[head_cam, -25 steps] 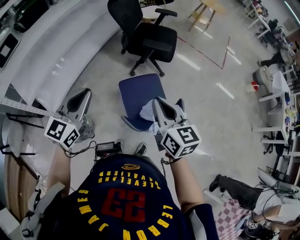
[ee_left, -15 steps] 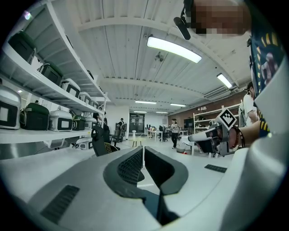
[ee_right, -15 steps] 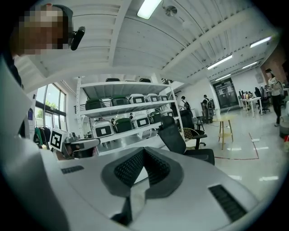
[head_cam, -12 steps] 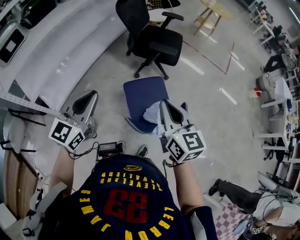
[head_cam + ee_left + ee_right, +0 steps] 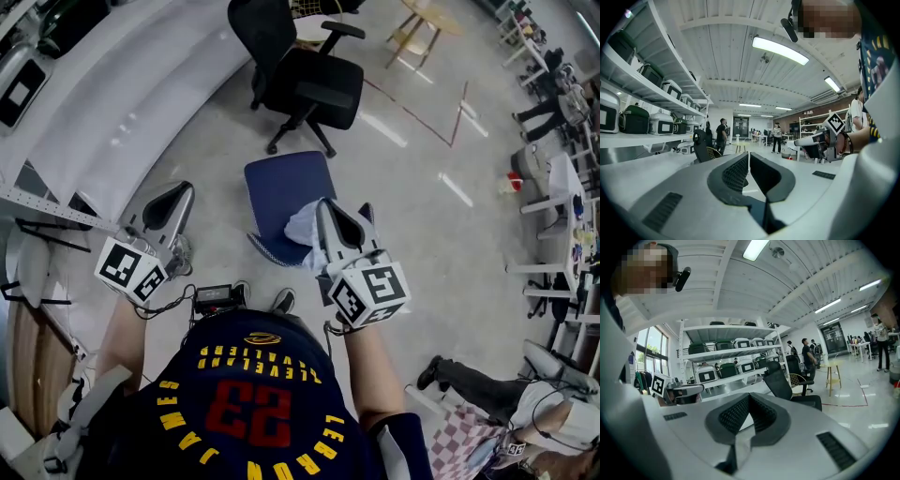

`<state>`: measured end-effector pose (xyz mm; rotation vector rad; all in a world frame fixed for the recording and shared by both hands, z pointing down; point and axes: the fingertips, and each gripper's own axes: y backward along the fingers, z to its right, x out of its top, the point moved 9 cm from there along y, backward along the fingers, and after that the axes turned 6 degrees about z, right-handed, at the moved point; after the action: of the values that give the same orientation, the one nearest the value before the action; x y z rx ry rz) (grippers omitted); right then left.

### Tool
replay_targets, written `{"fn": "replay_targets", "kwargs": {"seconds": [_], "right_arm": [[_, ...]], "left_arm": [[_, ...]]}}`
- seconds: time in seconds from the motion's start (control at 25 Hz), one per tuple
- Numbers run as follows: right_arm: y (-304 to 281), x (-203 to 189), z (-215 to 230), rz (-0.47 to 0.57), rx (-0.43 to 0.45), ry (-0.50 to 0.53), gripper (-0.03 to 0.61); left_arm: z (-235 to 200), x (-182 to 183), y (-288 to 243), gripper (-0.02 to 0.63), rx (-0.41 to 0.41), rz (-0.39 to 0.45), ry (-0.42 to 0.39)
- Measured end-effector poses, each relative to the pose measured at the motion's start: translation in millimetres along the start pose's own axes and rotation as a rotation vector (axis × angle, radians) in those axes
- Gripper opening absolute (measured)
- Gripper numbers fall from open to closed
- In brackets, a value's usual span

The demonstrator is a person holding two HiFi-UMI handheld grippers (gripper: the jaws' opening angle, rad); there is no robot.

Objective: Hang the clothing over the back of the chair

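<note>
A blue chair [image 5: 281, 184] stands on the floor just ahead of me, its back edge [image 5: 265, 251] nearest to me. A pale, whitish piece of clothing [image 5: 302, 225] hangs bunched over the chair's right side. My right gripper [image 5: 324, 210] is shut on it, and a strip of the cloth [image 5: 740, 446] runs down between its jaws [image 5: 749, 397]. My left gripper [image 5: 176, 195] is held out to the left of the chair. Its jaws [image 5: 749, 155] are shut on nothing. Both grippers point roughly level.
A black office chair [image 5: 305, 80] stands beyond the blue one, and a wooden stool [image 5: 417, 26] farther back. A long white shelf unit [image 5: 103, 94] runs along the left. A seated person's legs [image 5: 469, 375] are at the lower right. Desks [image 5: 562, 178] line the right side.
</note>
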<state>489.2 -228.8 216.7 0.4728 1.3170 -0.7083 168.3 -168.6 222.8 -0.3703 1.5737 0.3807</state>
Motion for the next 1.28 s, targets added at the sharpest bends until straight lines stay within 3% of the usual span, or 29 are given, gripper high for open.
{"fn": "replay_targets", "kwargs": {"seconds": [1.28], "right_arm": [[-3, -3, -17, -0.002, 0.040, 0.006, 0.009]], "left_arm": [[-1, -2, 25, 0.014, 0.034, -0.014, -0.005]]}}
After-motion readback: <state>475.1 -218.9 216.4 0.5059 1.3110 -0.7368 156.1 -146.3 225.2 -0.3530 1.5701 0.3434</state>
